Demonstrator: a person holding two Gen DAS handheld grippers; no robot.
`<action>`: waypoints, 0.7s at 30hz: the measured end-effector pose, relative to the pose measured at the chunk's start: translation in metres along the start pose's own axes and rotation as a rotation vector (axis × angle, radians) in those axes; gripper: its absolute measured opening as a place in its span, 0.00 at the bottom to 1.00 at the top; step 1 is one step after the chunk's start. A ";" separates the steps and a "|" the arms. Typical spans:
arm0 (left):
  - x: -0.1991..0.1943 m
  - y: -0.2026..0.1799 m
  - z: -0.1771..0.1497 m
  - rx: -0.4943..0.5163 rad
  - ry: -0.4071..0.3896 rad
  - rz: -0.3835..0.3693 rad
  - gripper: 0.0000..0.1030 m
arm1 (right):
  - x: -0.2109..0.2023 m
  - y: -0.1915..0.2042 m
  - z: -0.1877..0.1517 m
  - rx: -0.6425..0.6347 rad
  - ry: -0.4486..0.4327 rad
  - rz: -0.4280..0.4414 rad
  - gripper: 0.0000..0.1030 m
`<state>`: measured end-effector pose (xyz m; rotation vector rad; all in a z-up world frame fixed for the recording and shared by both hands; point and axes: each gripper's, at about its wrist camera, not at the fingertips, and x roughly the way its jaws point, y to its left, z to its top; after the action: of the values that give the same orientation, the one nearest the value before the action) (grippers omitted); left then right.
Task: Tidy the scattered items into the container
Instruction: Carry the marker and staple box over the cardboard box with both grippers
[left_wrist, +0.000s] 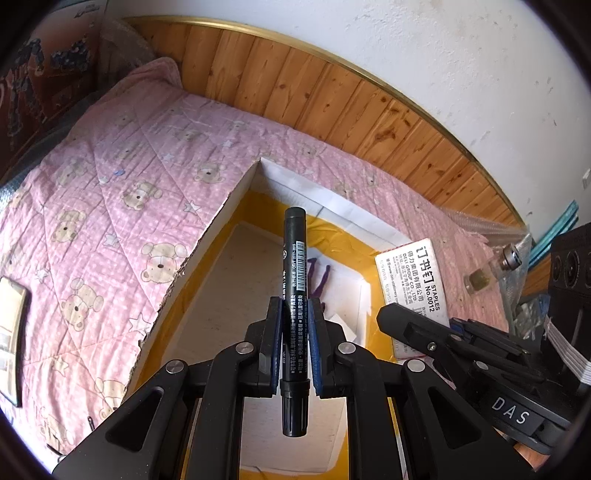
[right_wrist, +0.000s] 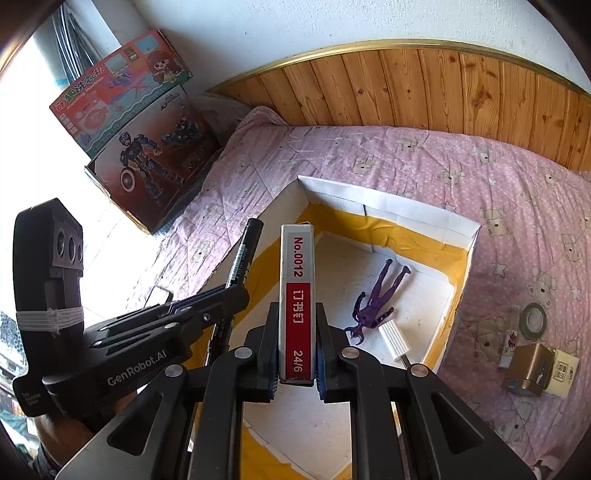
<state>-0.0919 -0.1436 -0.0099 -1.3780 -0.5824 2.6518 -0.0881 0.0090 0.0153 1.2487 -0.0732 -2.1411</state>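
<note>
I hold the marker (left_wrist: 294, 295) clamped in the left gripper (left_wrist: 294, 347) at frame centre over the box (left_wrist: 207, 243); the right gripper (right_wrist: 297, 350) pinches the staple box (right_wrist: 296, 295); I should lower both inside the walls before opening, clear of the purple figure (right_wrist: 376, 299).

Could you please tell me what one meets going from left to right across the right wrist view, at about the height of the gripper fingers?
Left gripper holding the black marker → staples box clamped in the right gripper → purple figure → white ribbed piece → tape roll → gold box.
</note>
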 end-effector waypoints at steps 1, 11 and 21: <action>0.000 0.001 0.000 0.000 0.000 0.001 0.13 | 0.002 0.000 0.002 0.003 0.005 -0.001 0.16; -0.001 0.010 0.006 -0.036 -0.001 0.004 0.13 | 0.026 0.005 0.015 0.022 0.064 -0.012 0.16; 0.000 0.021 0.013 -0.081 0.000 -0.001 0.13 | 0.047 0.004 0.026 0.056 0.114 -0.022 0.16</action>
<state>-0.1002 -0.1669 -0.0111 -1.3980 -0.6983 2.6548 -0.1230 -0.0272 -0.0046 1.4074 -0.0721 -2.0949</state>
